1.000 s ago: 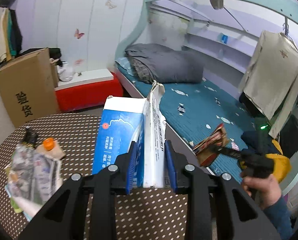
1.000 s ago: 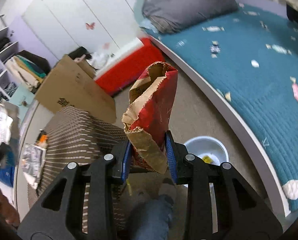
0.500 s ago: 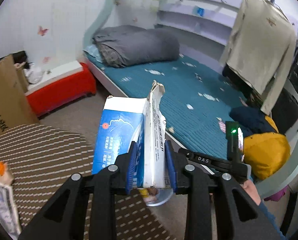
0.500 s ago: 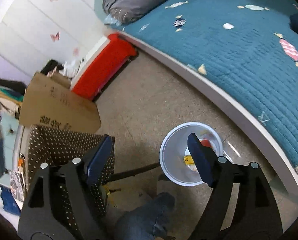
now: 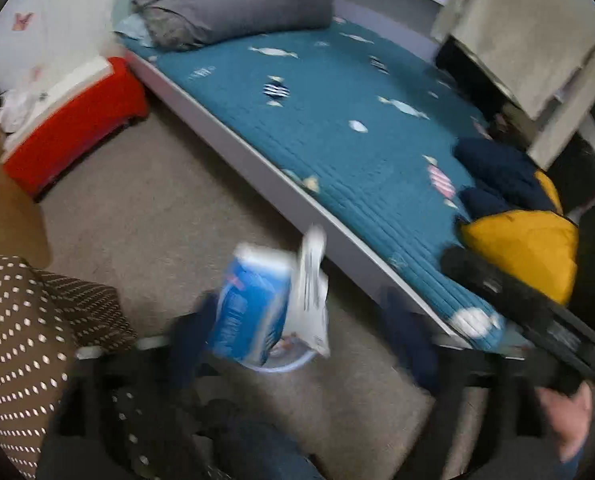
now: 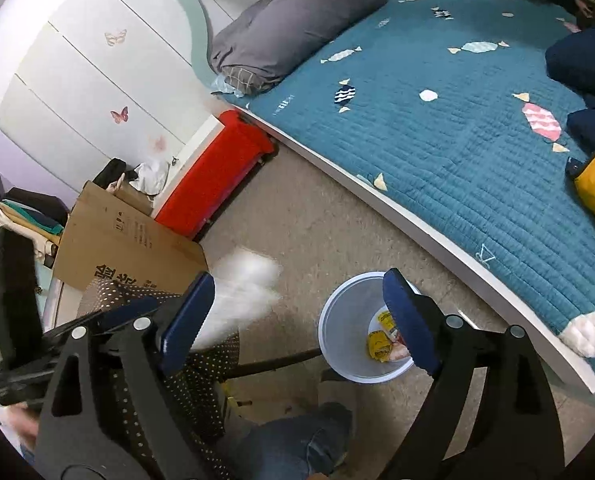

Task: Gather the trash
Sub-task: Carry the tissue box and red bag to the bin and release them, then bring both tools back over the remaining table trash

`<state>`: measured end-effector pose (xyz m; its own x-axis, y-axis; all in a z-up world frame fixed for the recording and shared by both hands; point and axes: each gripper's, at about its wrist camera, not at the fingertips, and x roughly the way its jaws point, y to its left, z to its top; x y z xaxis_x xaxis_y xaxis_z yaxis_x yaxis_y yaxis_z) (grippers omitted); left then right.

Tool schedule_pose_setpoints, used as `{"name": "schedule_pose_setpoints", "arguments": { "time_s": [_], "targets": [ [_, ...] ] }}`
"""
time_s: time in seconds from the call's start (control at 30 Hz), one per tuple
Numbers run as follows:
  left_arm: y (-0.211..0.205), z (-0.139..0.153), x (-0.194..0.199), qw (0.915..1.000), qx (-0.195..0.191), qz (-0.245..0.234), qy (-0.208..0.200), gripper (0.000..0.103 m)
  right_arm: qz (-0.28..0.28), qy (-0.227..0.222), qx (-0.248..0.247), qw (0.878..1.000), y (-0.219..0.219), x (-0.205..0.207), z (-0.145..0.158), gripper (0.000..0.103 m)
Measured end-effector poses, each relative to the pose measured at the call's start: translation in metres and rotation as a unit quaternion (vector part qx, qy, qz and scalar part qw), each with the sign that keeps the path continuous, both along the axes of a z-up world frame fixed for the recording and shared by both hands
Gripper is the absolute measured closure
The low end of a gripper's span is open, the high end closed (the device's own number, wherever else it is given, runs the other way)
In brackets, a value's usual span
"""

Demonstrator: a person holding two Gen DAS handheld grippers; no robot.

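In the left wrist view my left gripper (image 5: 297,336) stands open, blurred, and the blue and white carton (image 5: 257,304) hangs loose between the fingers just above the white bin (image 5: 293,362) on the floor. In the right wrist view my right gripper (image 6: 297,320) is open and empty above the white bin (image 6: 337,320), which holds yellow and red wrappers (image 6: 381,346). A white blur of the carton (image 6: 243,288) shows left of the bin, beside my left finger.
The dotted brown table (image 5: 21,340) is at the left, also in the right wrist view (image 6: 201,364). A bed with a teal quilt (image 6: 457,128) runs along the right. A red bench (image 6: 213,176) and cardboard box (image 6: 125,244) stand behind. My knee (image 6: 297,440) is below.
My left gripper swung off the table toward the bin and opened, letting go of the carton. My right gripper dropped the red paper bag earlier and stays open over the bin.
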<state>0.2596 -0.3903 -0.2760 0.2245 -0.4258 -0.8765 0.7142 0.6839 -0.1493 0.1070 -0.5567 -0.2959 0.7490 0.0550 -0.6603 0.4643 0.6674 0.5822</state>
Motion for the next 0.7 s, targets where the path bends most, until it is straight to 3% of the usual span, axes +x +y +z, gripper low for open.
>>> {"name": "schedule_pose_setpoints", "arguments": {
  "time_s": [0.2, 0.33, 0.7],
  "targets": [
    [0.025, 0.014, 0.002, 0.9988, -0.014, 0.038, -0.027, 0.014, 0.011, 0.005, -0.005, 1.000, 0.014, -0.008, 0.004, 0.007],
    [0.045, 0.032, -0.011, 0.9970, -0.022, 0.050, -0.055, 0.012, 0.015, 0.011, -0.015, 1.000, 0.027, -0.007, 0.012, 0.006],
    [0.134, 0.087, -0.051, 0.9848, -0.067, 0.111, -0.116, 0.009, 0.079, -0.024, -0.066, 0.994, 0.098, 0.008, 0.076, 0.006]
  ]
}}
